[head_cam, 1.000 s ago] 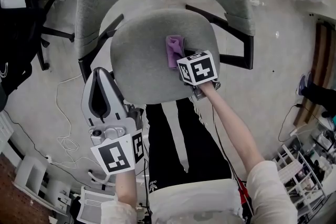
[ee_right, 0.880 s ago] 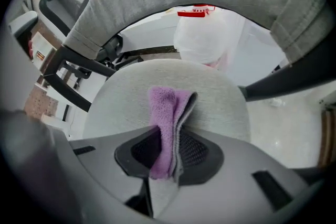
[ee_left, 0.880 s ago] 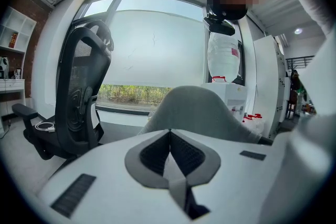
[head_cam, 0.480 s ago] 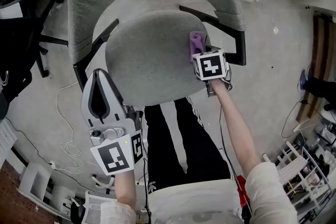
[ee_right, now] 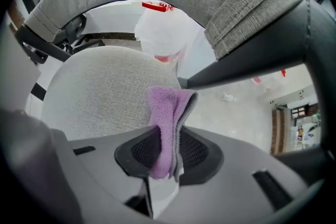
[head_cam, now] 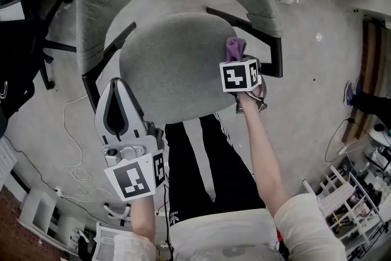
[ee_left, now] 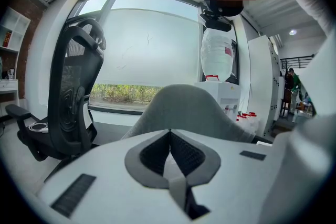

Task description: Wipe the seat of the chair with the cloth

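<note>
While the right gripper [head_cam: 237, 59] is clamped on the purple cloth [head_cam: 235, 46], its jaws squeeze the folded fabric from both sides, as the right gripper view shows, with the cloth's free end sticking out past the tips. That end sits at the right edge of the grey chair seat [head_cam: 171, 64], just beside the right black armrest [head_cam: 269, 52]. The left gripper [head_cam: 117, 87] has its jaws pressed together with nothing between them, and it hangs beside the seat's front left edge, near the left armrest [head_cam: 107, 49]. There are two grippers, one cloth, one grey chair with two armrests, and one black mesh office chair [ee_left: 73, 97] standing apart.
</note>
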